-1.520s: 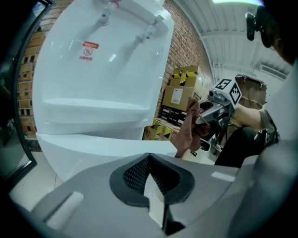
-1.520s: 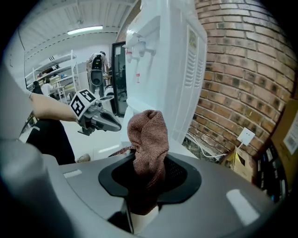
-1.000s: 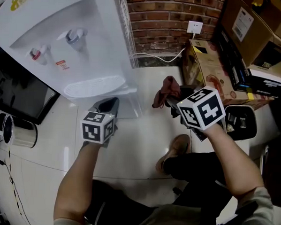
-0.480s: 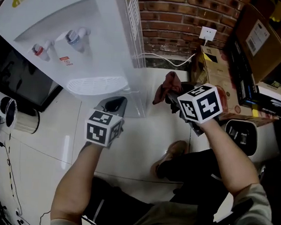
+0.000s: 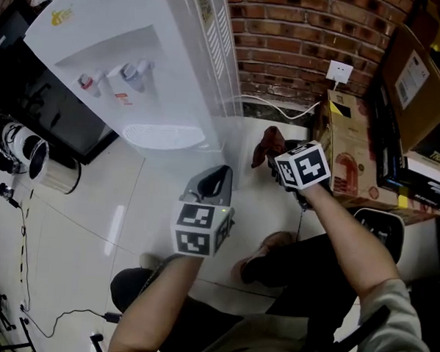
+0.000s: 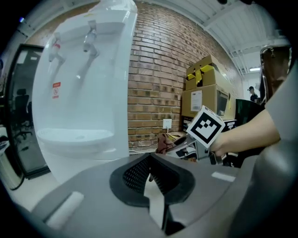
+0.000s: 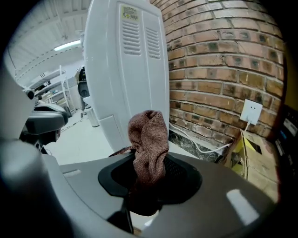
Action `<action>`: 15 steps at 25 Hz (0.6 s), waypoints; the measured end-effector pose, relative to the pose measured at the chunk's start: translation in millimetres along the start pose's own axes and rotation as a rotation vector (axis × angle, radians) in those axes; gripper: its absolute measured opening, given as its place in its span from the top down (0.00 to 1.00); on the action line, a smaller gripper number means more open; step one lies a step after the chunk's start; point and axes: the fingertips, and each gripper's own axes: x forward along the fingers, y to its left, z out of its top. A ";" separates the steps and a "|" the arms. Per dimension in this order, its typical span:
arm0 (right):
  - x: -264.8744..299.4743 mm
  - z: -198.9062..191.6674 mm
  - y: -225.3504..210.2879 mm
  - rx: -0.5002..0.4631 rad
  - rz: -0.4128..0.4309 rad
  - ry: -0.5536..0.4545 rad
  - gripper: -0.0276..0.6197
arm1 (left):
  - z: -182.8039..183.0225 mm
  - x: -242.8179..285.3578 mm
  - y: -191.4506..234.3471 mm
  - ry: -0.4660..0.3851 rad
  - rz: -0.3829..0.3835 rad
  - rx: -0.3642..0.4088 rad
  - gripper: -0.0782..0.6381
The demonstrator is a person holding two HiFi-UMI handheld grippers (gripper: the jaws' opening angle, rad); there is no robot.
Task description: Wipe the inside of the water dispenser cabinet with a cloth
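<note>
The white water dispenser stands upright on the pale floor against the brick wall; its two taps and drip tray face left of me. The left gripper view shows its front, the right gripper view its vented side. My right gripper is shut on a reddish-brown cloth beside the dispenser's rear corner; the cloth stands bunched up out of the jaws. My left gripper is shut and empty, in front of the dispenser's base. I cannot see the inside of the cabinet.
Cardboard boxes stand at the right by the wall. A wall socket feeds a white cable that runs along the floor. A dark glass-fronted unit and a jug are at the left. My shoe is below the grippers.
My left gripper has swung right and risen nearer the camera. The right gripper, still holding the cloth, has sunk toward the floor by the wall. The head view has turned, showing more floor at left.
</note>
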 end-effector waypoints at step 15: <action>159.3 -144.7 -17.8 0.098 -0.059 0.226 0.73 | -107.8 62.2 14.8 0.136 0.112 -0.064 0.89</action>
